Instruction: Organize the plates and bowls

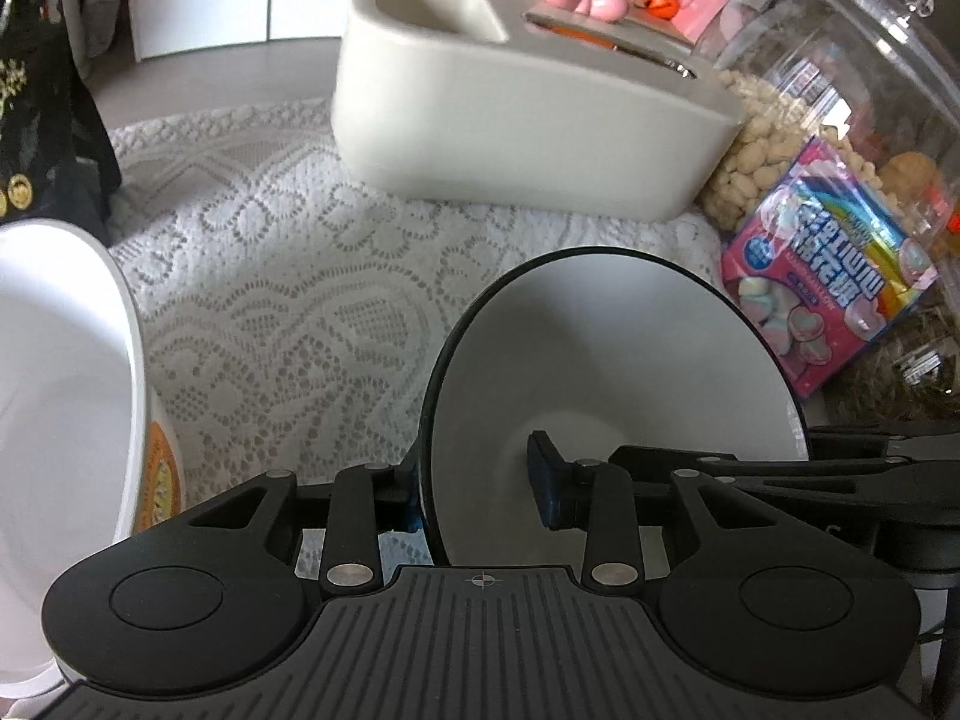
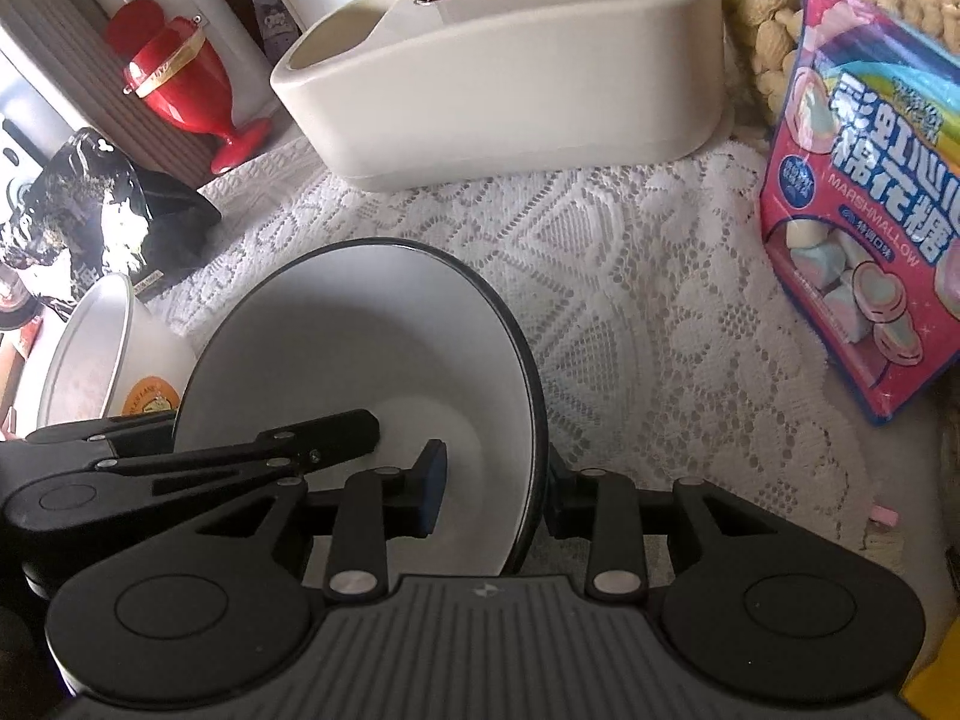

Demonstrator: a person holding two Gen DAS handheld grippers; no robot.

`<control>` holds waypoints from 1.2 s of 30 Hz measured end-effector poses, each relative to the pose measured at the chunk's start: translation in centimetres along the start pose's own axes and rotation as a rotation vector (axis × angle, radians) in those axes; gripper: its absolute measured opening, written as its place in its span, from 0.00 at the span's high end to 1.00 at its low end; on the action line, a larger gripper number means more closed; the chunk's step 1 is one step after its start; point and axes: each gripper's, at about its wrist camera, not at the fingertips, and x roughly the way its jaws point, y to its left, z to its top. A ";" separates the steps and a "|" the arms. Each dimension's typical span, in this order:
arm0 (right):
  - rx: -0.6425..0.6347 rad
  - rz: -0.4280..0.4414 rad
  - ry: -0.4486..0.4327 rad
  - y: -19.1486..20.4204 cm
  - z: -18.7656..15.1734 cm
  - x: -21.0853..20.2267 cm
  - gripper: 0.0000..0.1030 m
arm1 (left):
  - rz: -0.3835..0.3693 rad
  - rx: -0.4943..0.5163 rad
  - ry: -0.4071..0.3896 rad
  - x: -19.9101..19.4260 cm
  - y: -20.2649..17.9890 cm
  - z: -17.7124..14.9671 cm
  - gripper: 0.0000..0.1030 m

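Both my tongs straddle the dark rim of one white plate [image 1: 606, 348], which stands tilted over the lace cloth [image 1: 288, 276]. My left tongs [image 1: 477, 489] and right tongs [image 2: 492, 489] are spread, one finger inside, one outside. At the cloth's left edge stands a white bowl [image 1: 54, 420]; a cream box [image 2: 510, 72] lies behind.

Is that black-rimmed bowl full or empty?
Empty. The bowl shows a bare white inside in both views, with the left gripper and right gripper straddling its rim.
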 end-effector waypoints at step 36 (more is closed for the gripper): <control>-0.074 -0.017 -0.101 2.6 -11.7 -10.9 0.67 | -0.084 -0.091 -0.048 -11.5 -3.9 -13.7 0.64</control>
